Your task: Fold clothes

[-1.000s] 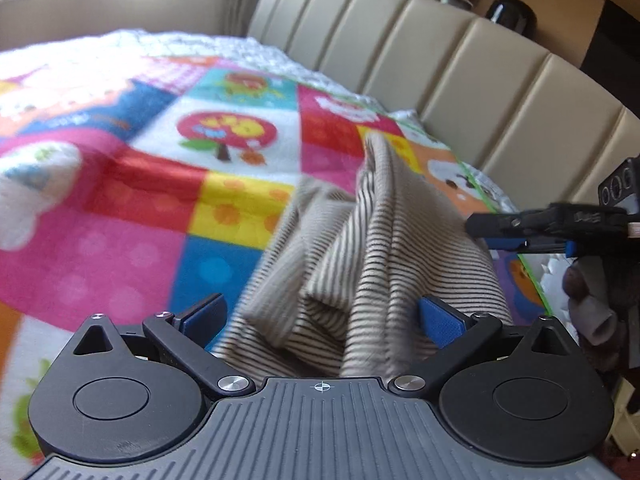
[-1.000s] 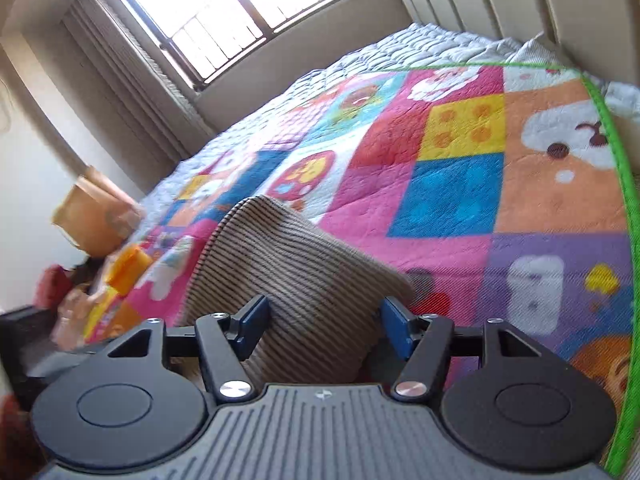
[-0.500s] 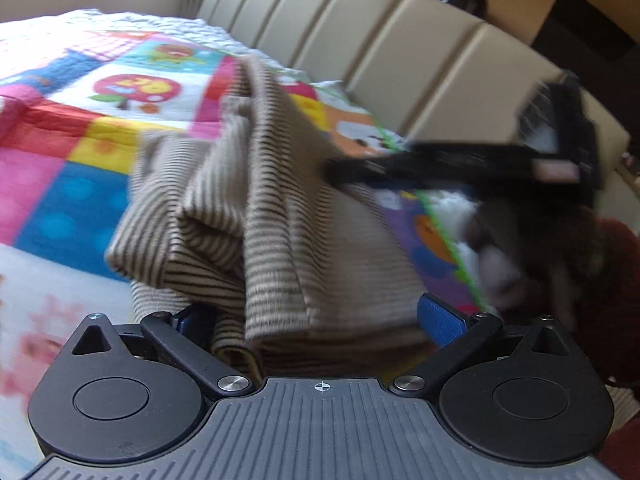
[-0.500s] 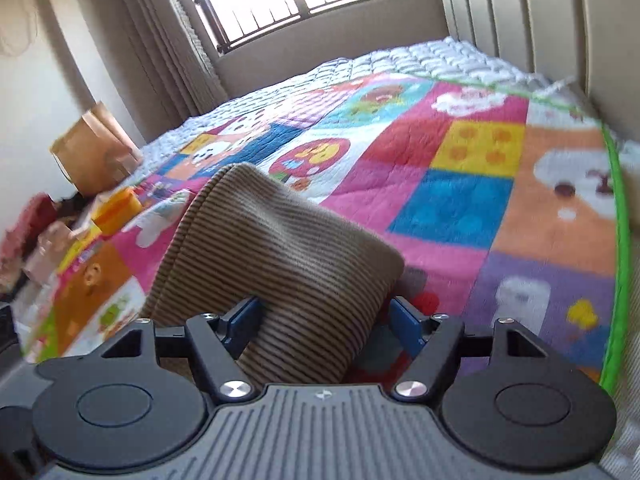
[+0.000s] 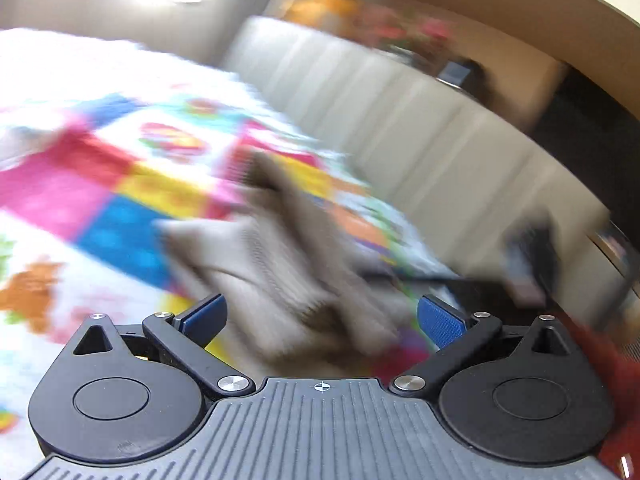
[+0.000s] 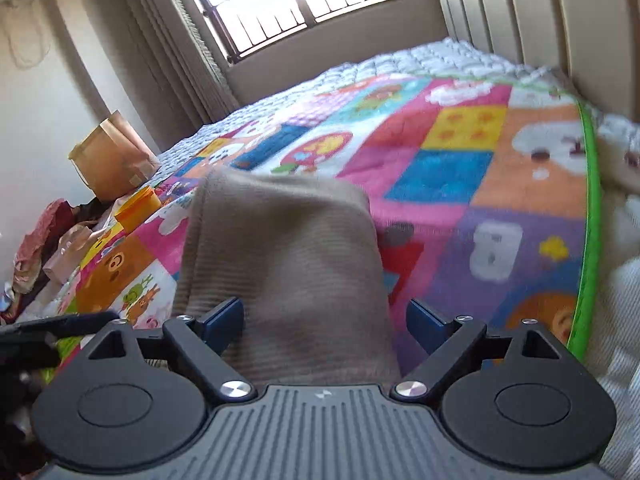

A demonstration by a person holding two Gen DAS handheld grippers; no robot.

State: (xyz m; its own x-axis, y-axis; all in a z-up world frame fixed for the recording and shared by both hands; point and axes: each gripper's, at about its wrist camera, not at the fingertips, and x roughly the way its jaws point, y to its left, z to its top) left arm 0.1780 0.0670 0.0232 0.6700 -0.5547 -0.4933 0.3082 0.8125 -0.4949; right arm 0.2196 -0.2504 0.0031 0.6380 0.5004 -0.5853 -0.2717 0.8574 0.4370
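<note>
My right gripper [image 6: 325,322] has spread its jaws well wider than a second ago, and they are opening at this moment. The striped garment [image 6: 280,264] that filled the gap then now has clear space on either side of it; the blue pads [image 6: 224,320] stand apart from the cloth, so nothing is pinched there.

On the left wrist view everything has gone blurry compared with half a second ago. The garment [image 5: 280,264] had been piled right up against my left gripper [image 5: 320,316]; now it sits a little farther ahead, slumped on the colourful play mat [image 5: 120,216]. The left jaws stand wide with the pads [image 5: 440,322] not pressing on the cloth, though its near edge lies between them.

The garment is a folded, humped bundle resting on the mat [image 6: 460,168], directly in front of both tools. The other gripper shows as a dark smear at the right of the left view [image 5: 532,256], beside the padded headboard [image 5: 420,128]. A paper bag [image 6: 114,160] stands off the mat's far left.
</note>
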